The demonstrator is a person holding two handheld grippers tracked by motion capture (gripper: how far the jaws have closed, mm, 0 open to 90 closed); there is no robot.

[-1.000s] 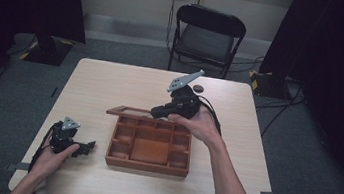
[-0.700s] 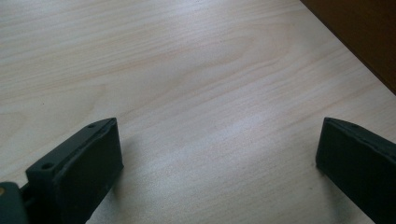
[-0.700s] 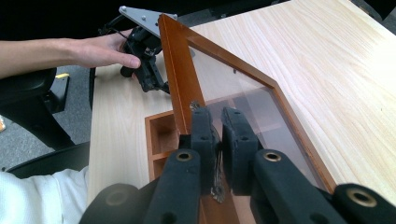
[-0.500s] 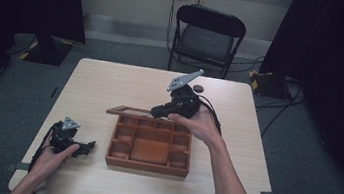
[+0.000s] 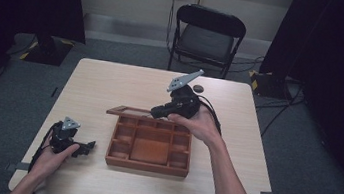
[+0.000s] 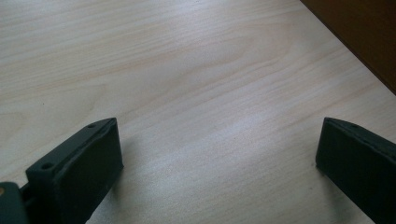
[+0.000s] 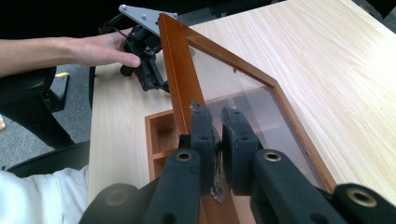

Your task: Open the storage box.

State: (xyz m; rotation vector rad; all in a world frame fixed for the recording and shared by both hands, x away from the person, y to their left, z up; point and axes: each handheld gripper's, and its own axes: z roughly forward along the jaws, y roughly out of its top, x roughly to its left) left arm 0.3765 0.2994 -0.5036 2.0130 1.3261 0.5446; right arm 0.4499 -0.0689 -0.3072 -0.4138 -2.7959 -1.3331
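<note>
Lid-opening step in hand; right tool clenched on small metal latch at front edge of glass-paned lid, held raised above compartment box mid-counter; left tool released (resting near box); further swing back judged needed.

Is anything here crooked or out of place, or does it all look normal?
Nothing is spilled or broken. The wooden box has its glass lid tilted open, because the right gripper pinches a small metal clasp on the lid's frame. The left gripper rests open on the table beside the box.
</note>
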